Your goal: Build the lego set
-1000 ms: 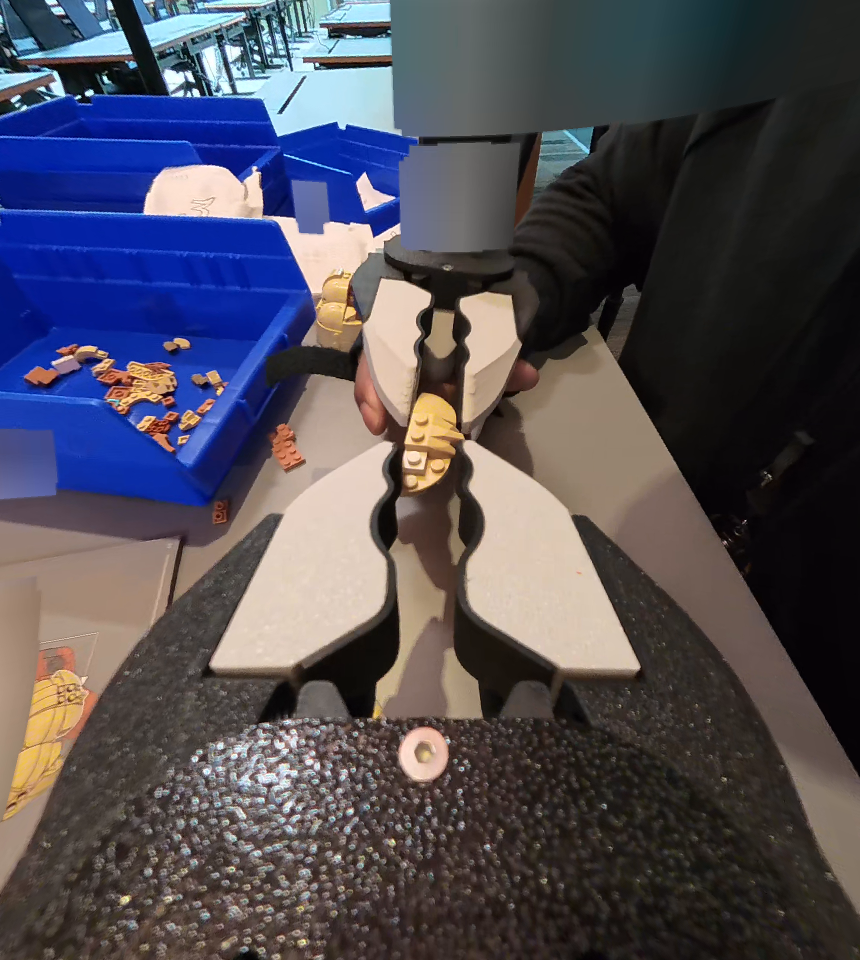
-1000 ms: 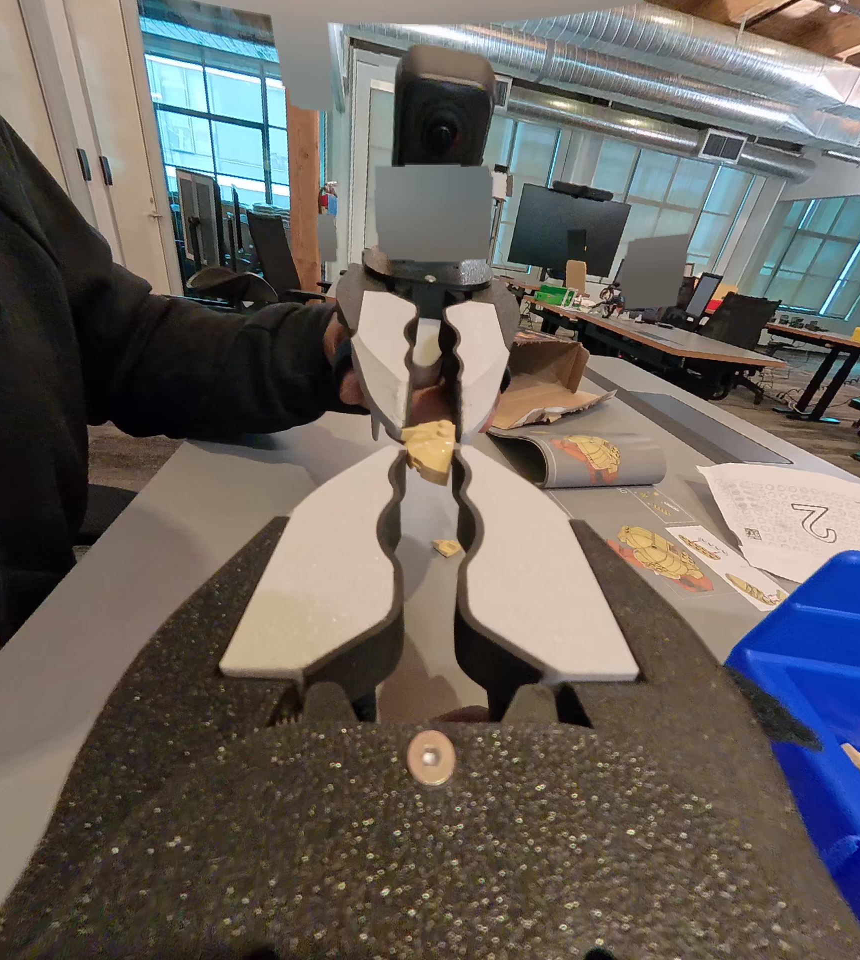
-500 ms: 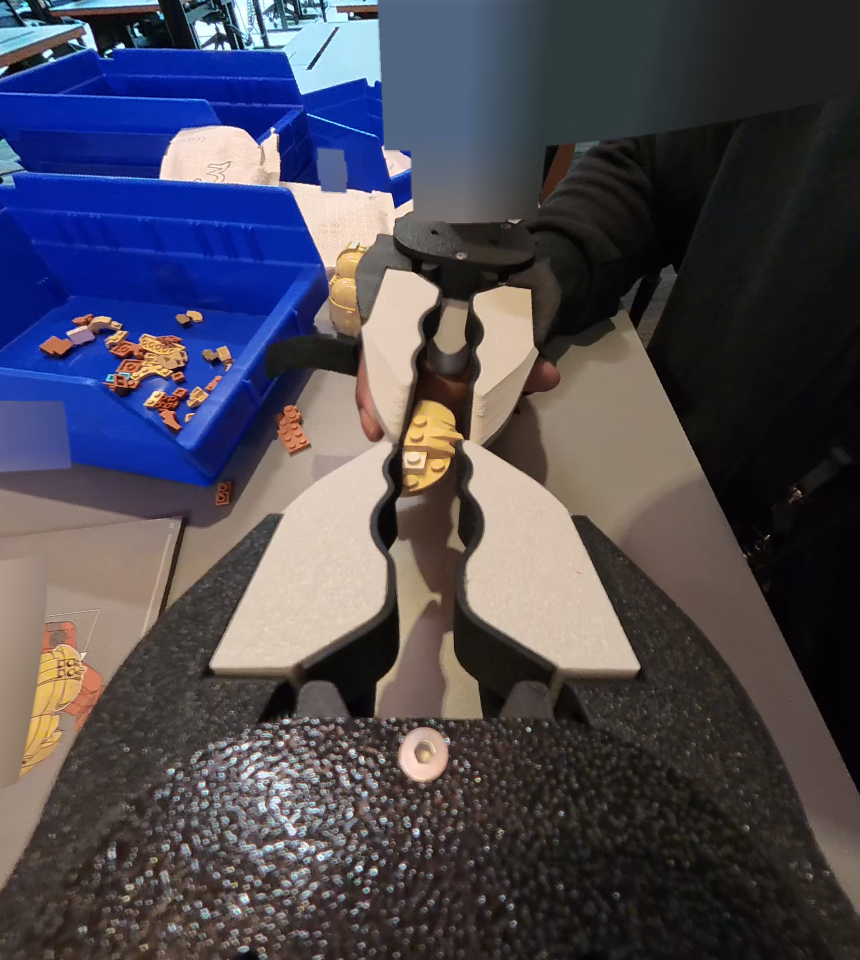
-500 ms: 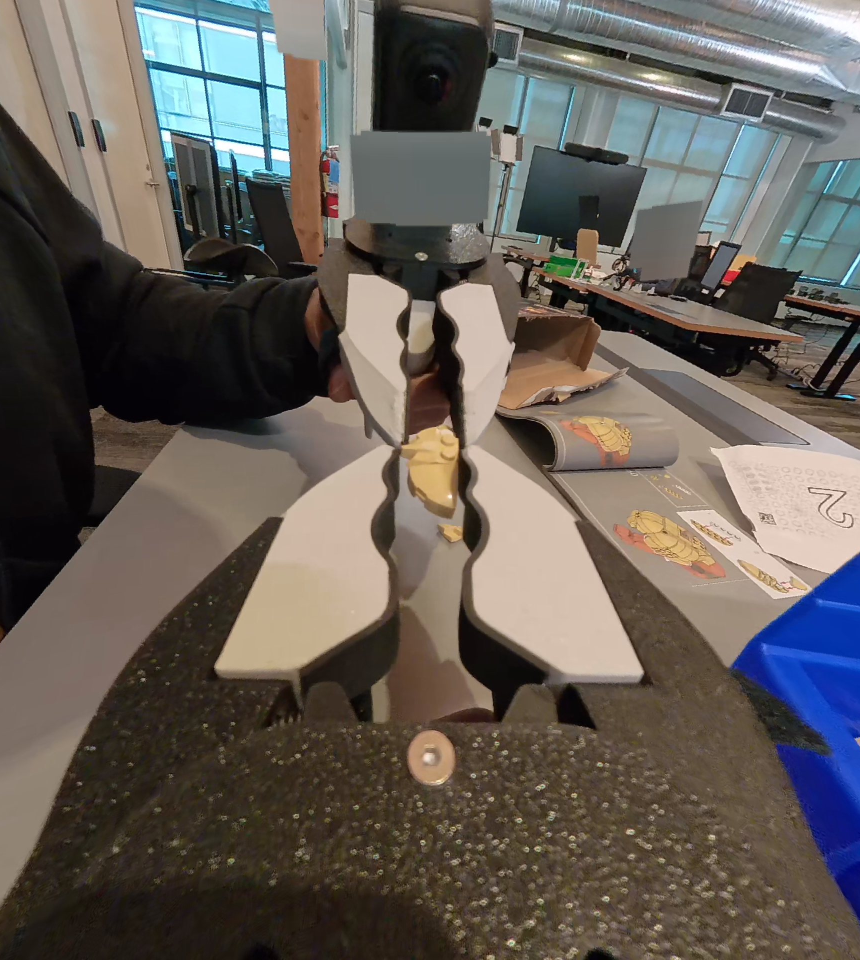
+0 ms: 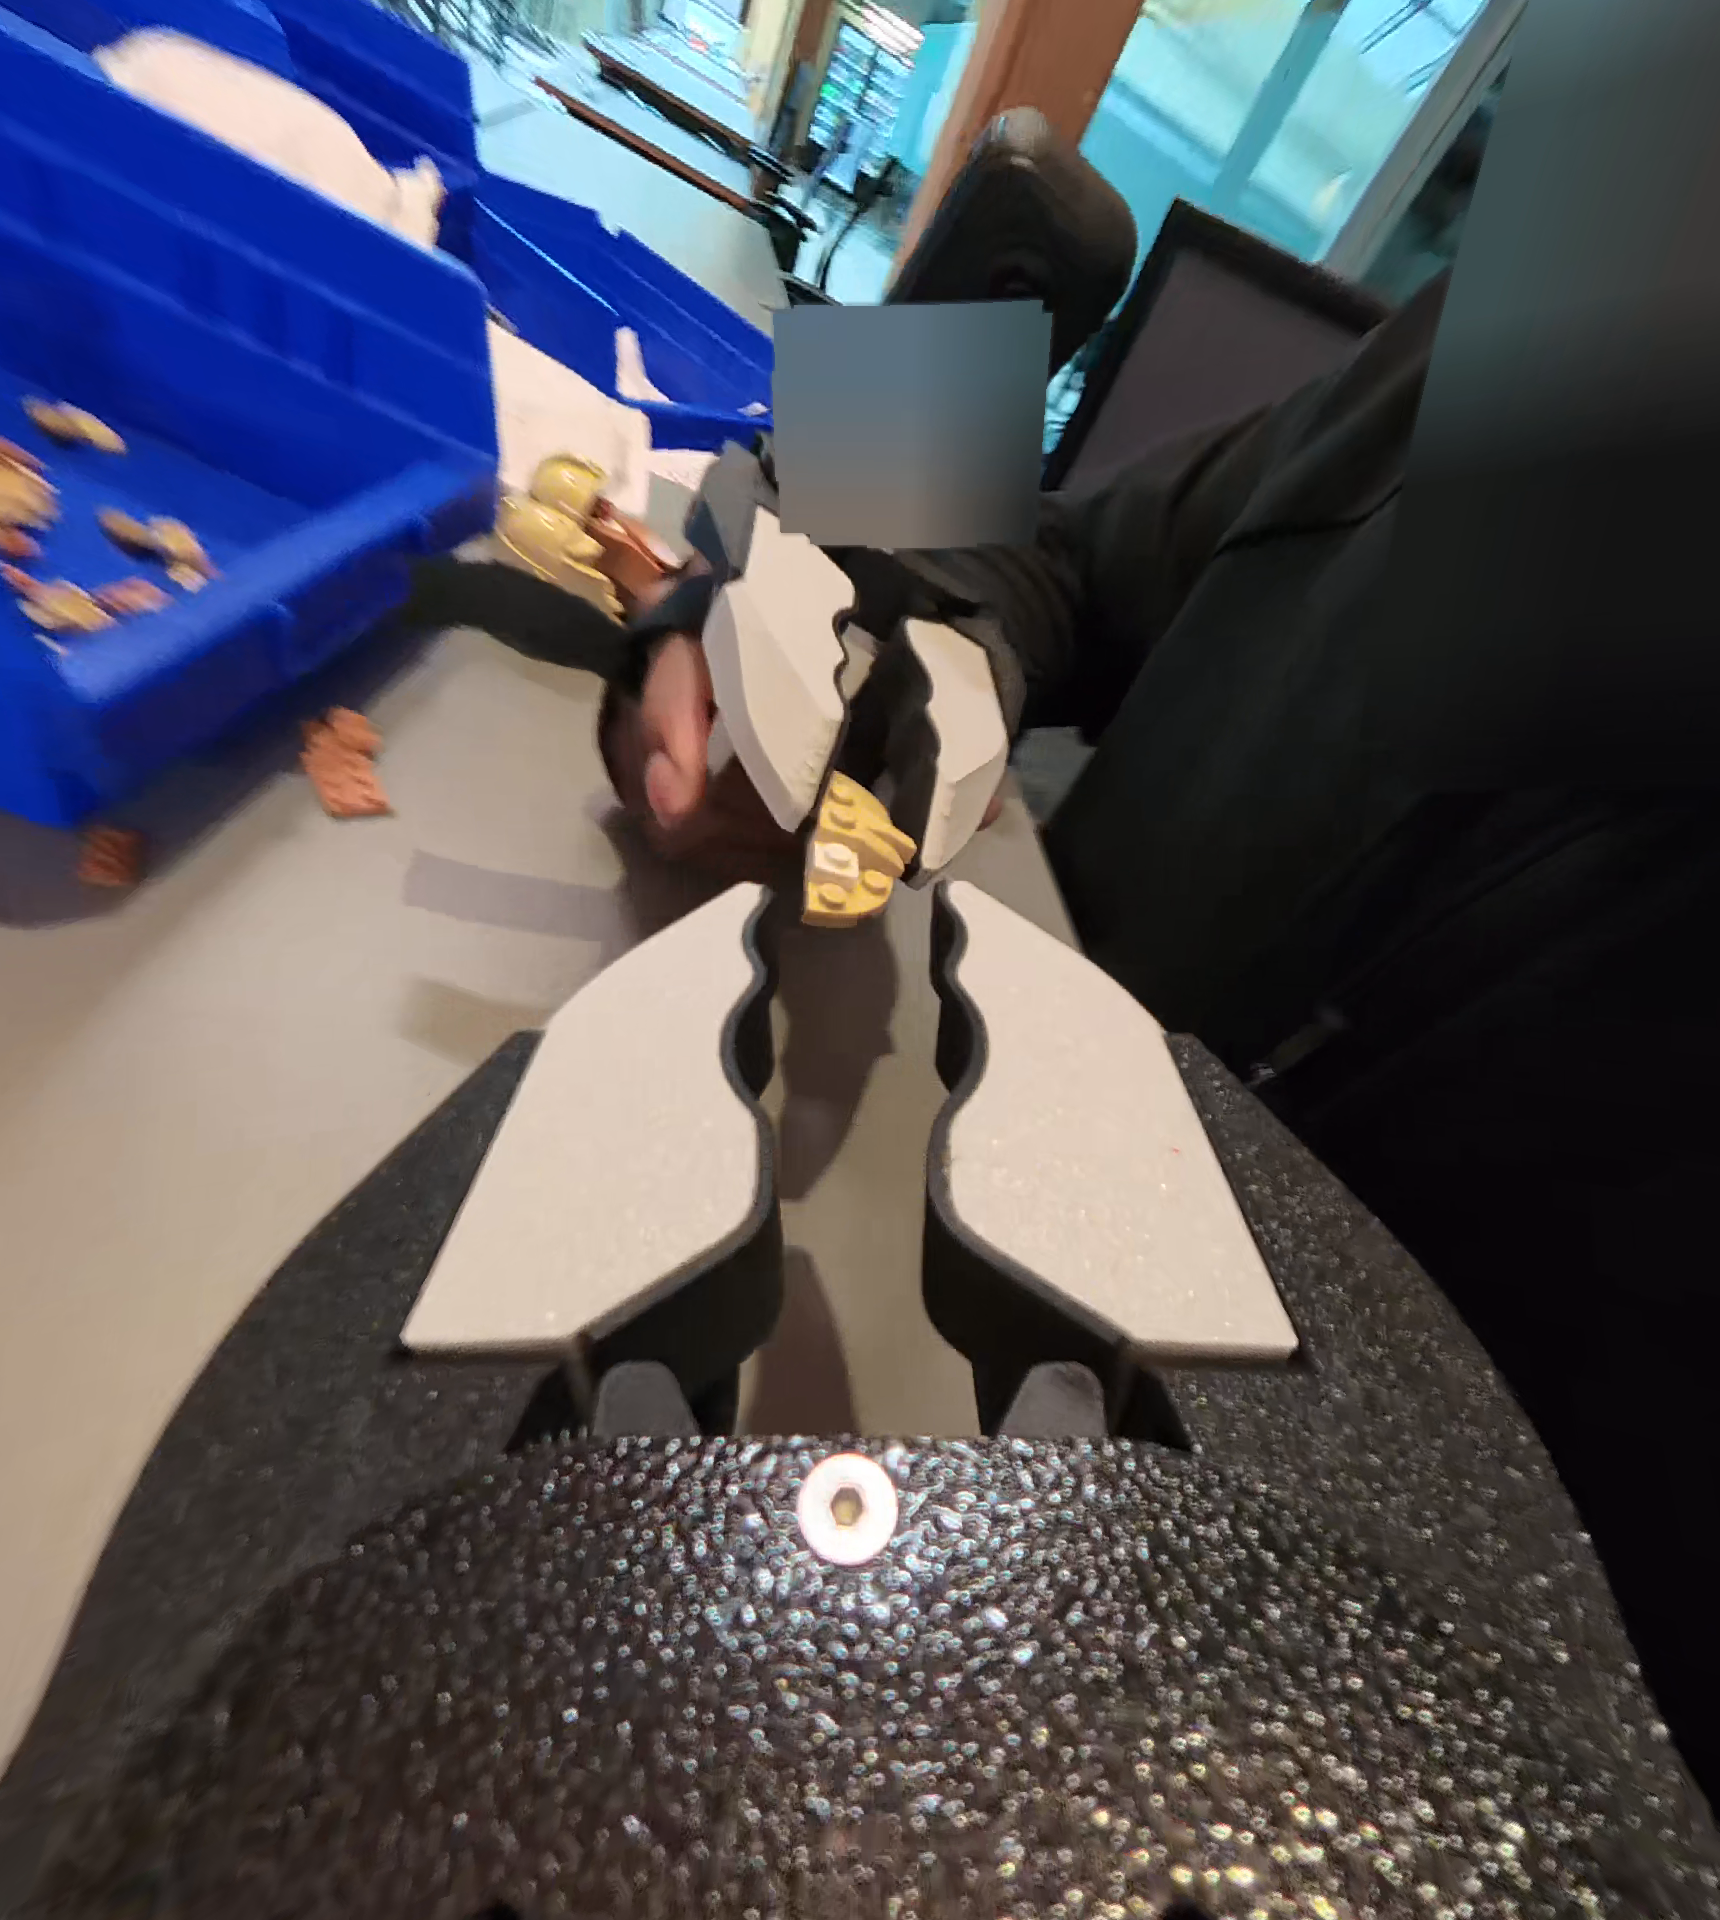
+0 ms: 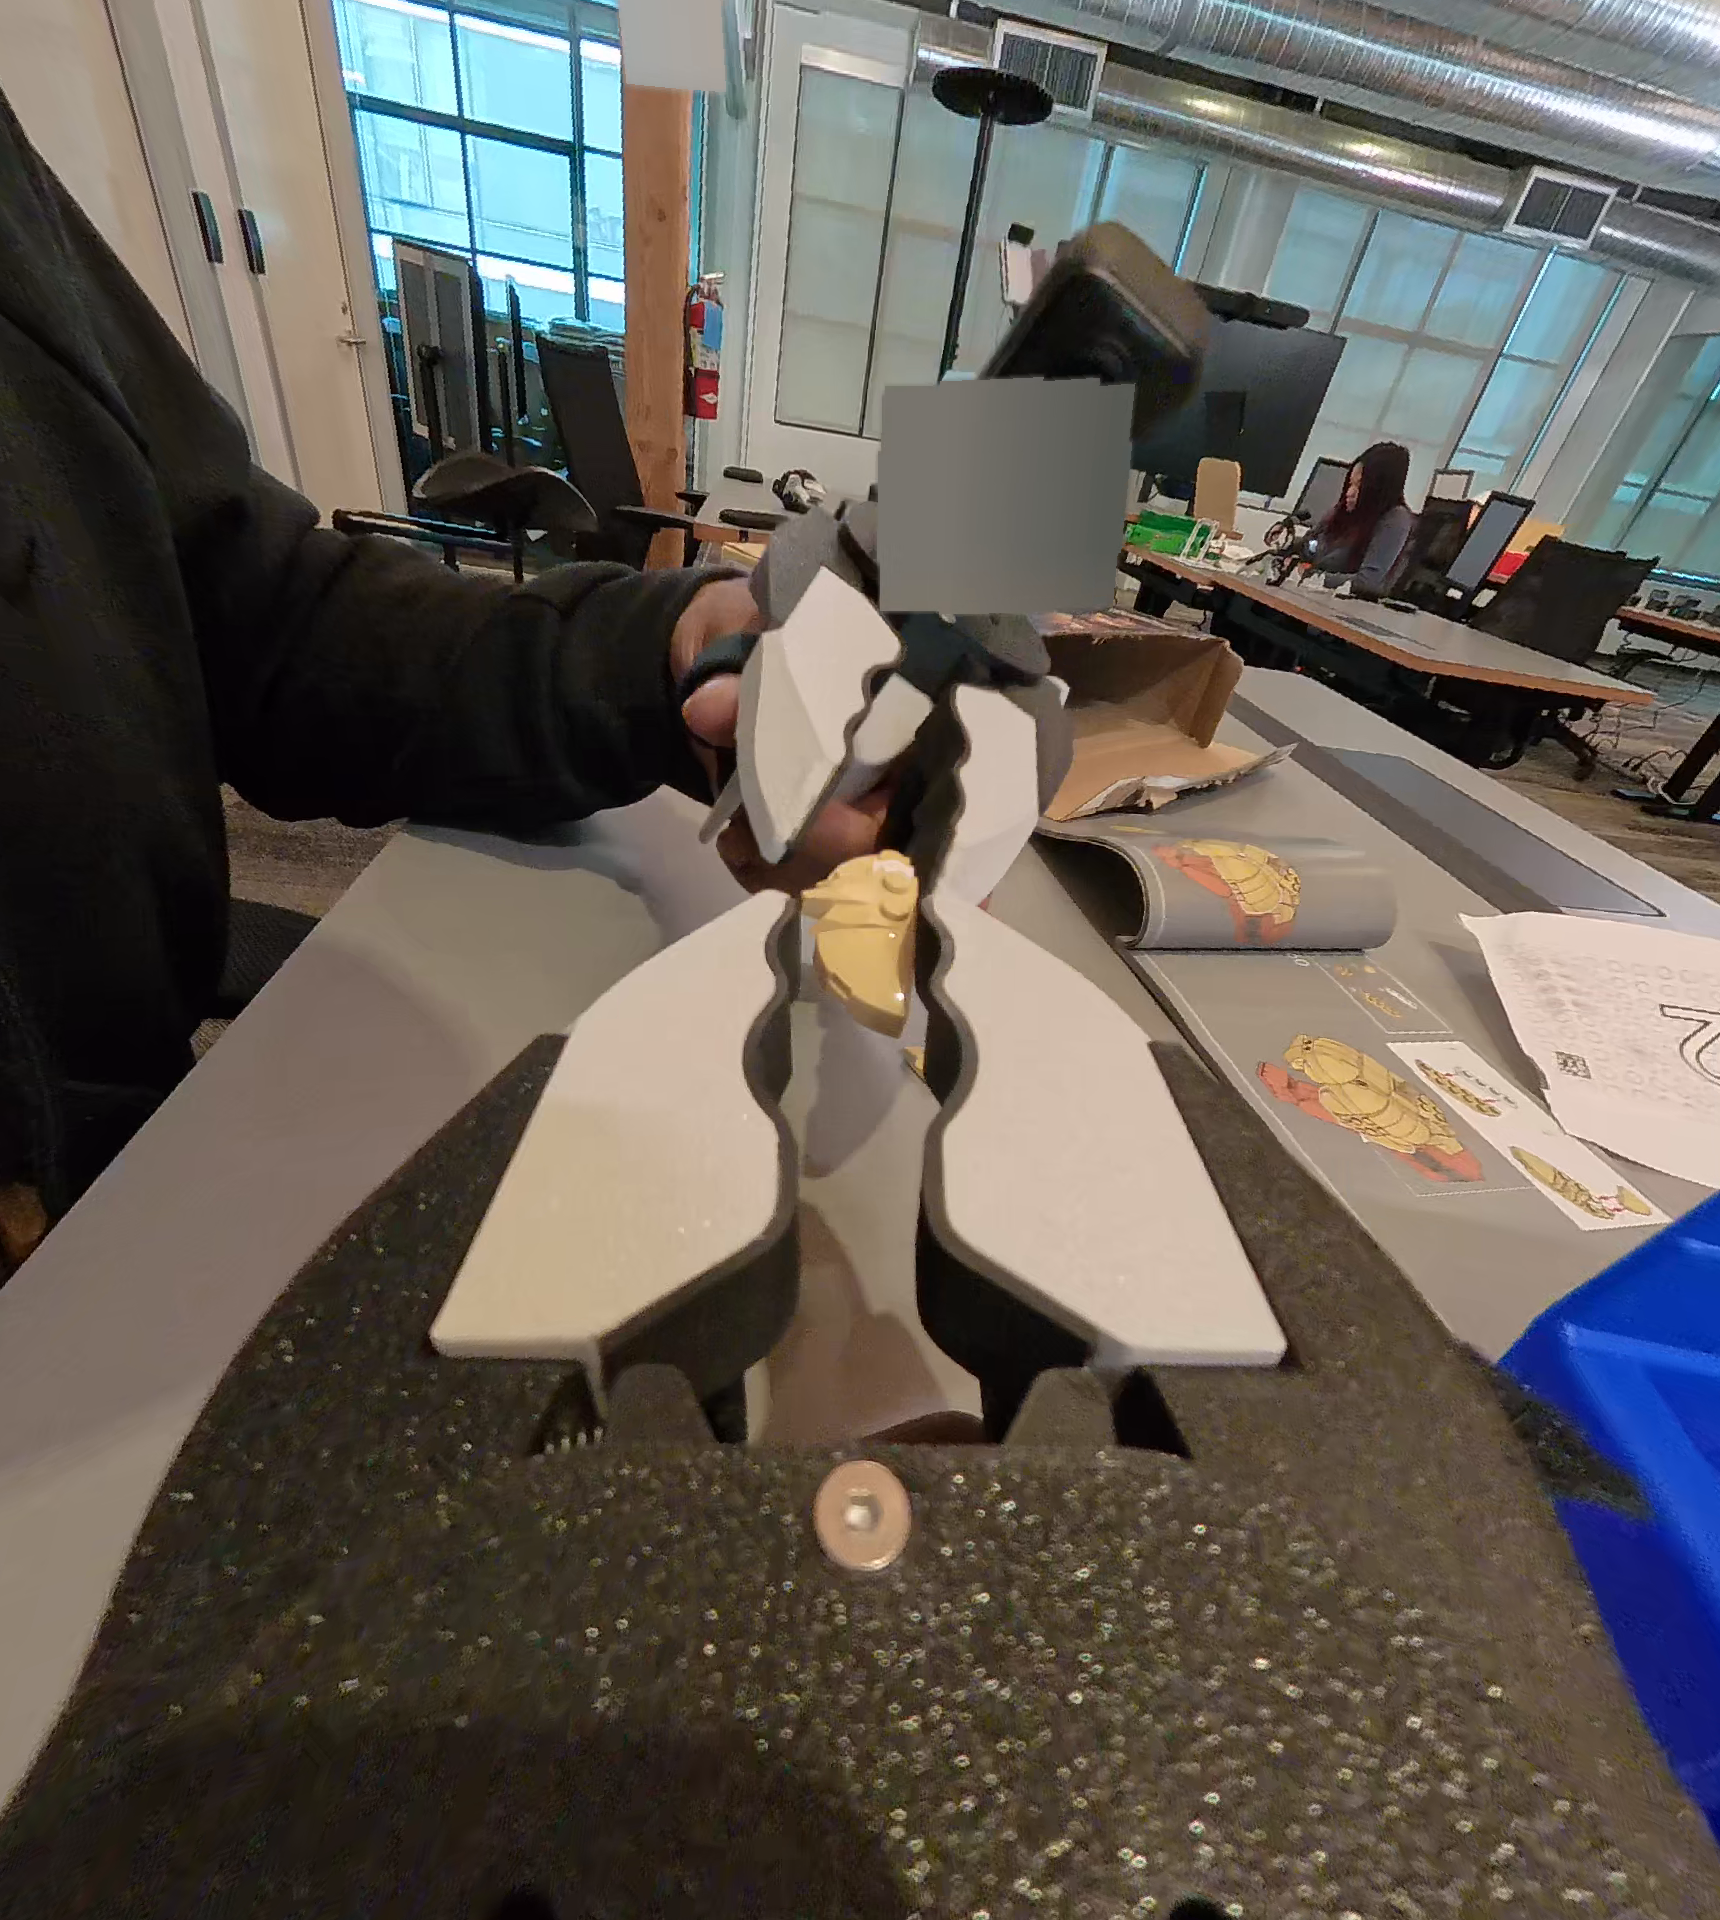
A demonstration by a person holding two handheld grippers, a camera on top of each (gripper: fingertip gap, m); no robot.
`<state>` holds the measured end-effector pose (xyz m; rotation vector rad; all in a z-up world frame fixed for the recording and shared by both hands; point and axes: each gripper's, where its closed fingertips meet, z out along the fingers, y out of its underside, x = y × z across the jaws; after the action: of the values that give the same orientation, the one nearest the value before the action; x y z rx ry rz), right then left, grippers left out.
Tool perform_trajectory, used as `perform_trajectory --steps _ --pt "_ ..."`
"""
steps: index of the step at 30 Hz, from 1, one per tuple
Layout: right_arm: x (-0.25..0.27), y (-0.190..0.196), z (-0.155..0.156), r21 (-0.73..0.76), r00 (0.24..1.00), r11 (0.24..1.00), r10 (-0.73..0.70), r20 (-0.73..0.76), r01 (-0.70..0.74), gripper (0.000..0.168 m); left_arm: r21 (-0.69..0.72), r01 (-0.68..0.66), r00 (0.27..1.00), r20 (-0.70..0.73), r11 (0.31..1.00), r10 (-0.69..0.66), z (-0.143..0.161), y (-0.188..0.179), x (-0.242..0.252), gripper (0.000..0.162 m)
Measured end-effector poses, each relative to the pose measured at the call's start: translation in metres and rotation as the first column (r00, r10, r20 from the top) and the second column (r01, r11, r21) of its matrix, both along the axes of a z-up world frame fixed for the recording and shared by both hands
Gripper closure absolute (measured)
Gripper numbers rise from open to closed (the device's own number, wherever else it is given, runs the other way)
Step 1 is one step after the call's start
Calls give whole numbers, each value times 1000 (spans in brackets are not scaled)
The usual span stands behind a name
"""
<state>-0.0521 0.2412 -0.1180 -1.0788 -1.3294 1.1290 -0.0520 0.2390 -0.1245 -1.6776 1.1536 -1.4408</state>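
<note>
We had the right gripper (image 6: 856, 909) pinching the tan lego piece (image 6: 861, 966) above the table (image 6: 482, 935); the left gripper (image 5: 851, 894), fingers spread, hung just off its studded end; closing squarely and gently seemed wisest to us.

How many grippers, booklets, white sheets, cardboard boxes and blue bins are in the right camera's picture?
Grippers: 2, the left gripper and the right gripper
Booklet: 1
White sheet: 1
Cardboard box: 1
Blue bin: 1
Total: 6
</note>
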Motion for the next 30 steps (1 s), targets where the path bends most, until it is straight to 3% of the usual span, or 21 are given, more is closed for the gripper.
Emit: perform_trajectory --steps 10,30 --pt "0 -1 -2 15 1000 1000 6 17 -6 148 -183 13 998 62 983 -1 0 1 2 146" --pt "2 6 4 -25 999 999 -28 -32 27 141 -227 -17 980 188 974 61 8 9 7 150"
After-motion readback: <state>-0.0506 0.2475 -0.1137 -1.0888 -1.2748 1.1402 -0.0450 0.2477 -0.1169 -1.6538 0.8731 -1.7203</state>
